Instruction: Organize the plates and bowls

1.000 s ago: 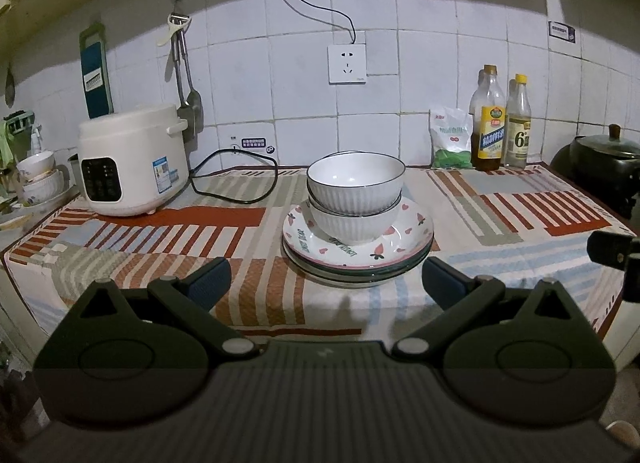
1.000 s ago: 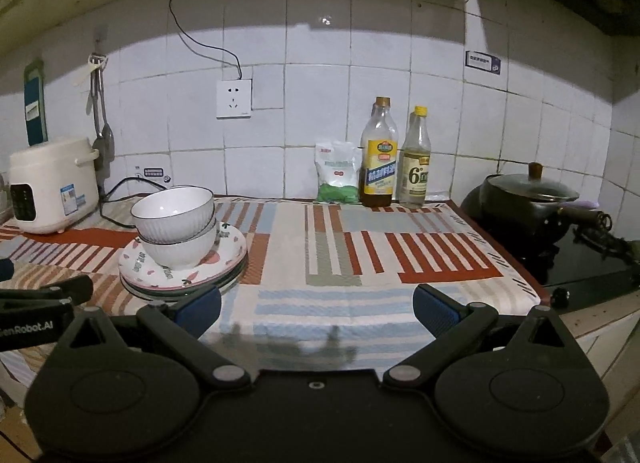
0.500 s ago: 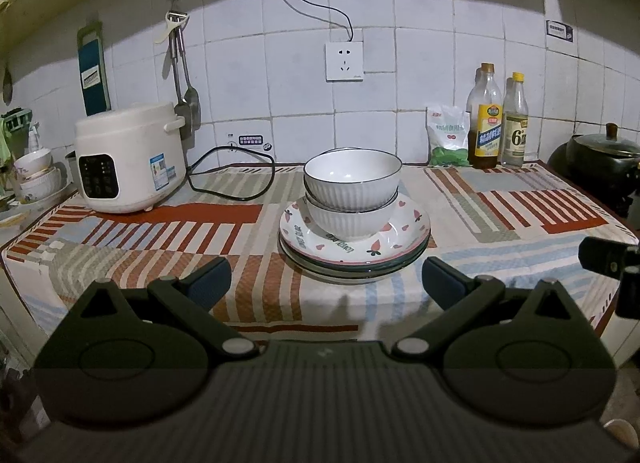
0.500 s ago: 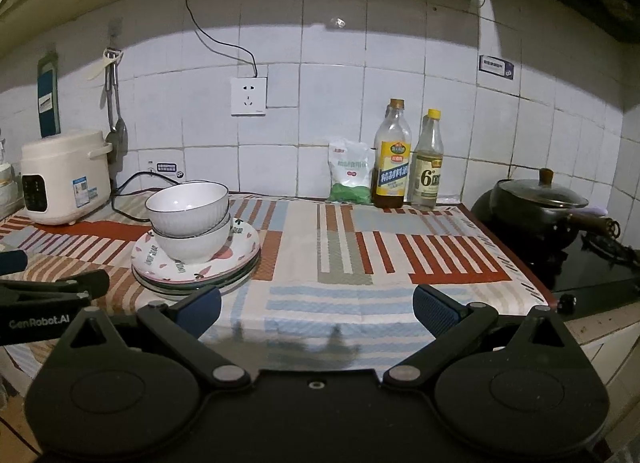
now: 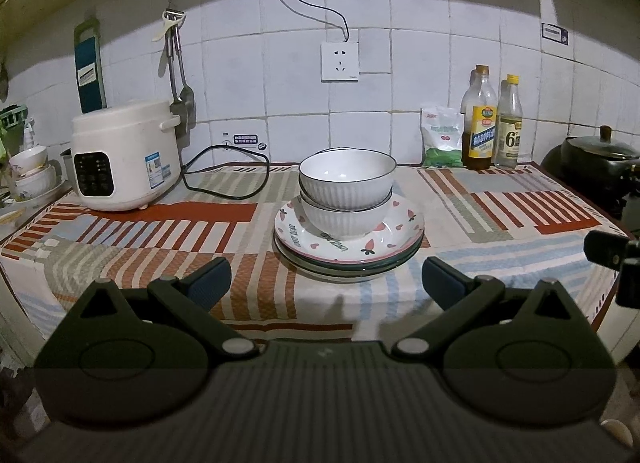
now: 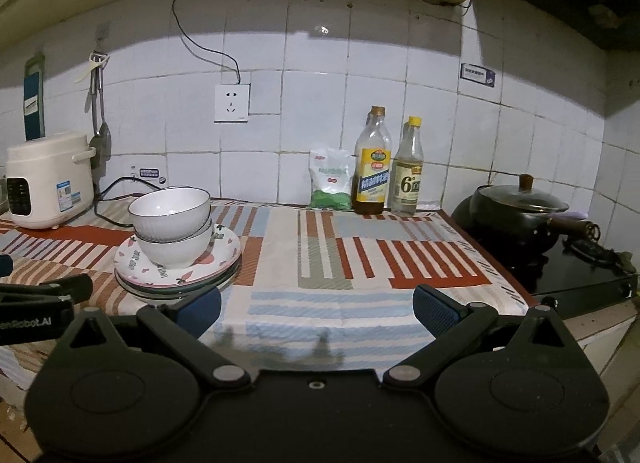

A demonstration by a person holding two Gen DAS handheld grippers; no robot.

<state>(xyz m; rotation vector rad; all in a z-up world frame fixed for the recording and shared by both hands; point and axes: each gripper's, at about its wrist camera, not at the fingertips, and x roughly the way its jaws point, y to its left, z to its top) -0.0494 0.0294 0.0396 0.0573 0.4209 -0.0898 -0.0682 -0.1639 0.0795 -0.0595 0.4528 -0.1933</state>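
Note:
Two white ribbed bowls [image 5: 347,183] [image 6: 170,215] sit nested on a stack of plates [image 5: 348,251] [image 6: 176,275]; the top plate has a pink rim and strawberry print, and green-rimmed plates lie under it. The stack stands mid-counter on a striped cloth. My left gripper [image 5: 326,283] hangs open in front of the counter edge, straight before the stack, holding nothing. In the right wrist view my right gripper [image 6: 316,309] is open and empty, to the right of the stack, with its left finger just below the plates' edge.
A white rice cooker [image 5: 124,155] and its black cord [image 5: 224,179] stand at the back left. A green packet [image 5: 440,137] and two bottles [image 5: 494,123] line the wall. A lidded black pot [image 6: 516,215] sits on the stove at right. More bowls [image 5: 32,175] stand far left.
Both grippers have drawn back and risen slightly from the counter; the stack sits a little farther off in each view. Neither gripper's opening has changed.

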